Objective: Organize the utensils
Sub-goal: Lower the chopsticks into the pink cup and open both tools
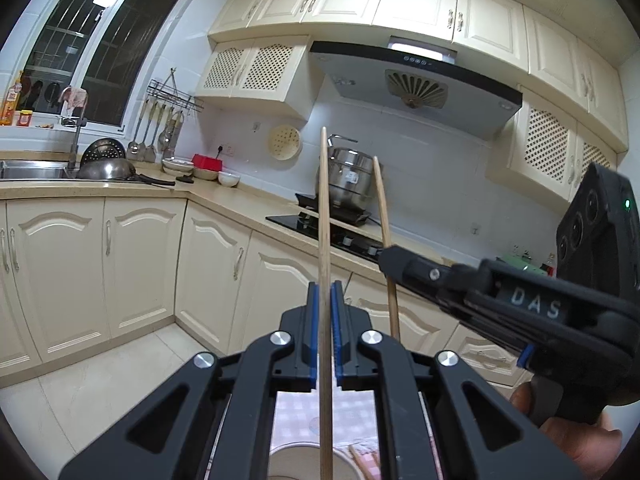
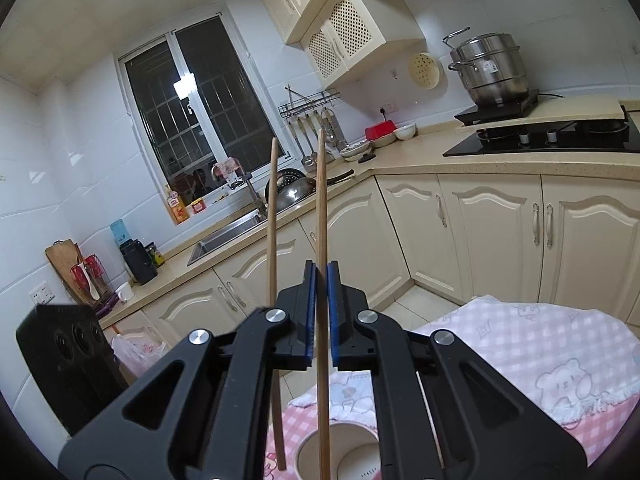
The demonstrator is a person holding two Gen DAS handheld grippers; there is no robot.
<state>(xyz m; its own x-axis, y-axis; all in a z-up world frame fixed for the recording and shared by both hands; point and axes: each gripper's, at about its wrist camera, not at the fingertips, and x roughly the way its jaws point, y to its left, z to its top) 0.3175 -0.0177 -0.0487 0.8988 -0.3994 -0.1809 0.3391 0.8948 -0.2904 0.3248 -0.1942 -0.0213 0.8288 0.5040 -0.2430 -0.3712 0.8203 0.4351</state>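
Chopsticks (image 1: 325,216) (image 2: 322,208) wooden, slender, upright; each gripper-clamped

Left gripper (image 1: 325,336): jaws closed on an upright chopstick (image 1: 324,208). Right gripper (image 1: 386,258) enters from the right, gripping a second chopstick (image 1: 384,216). A cup (image 1: 296,462) sits below on checked cloth (image 1: 296,412).
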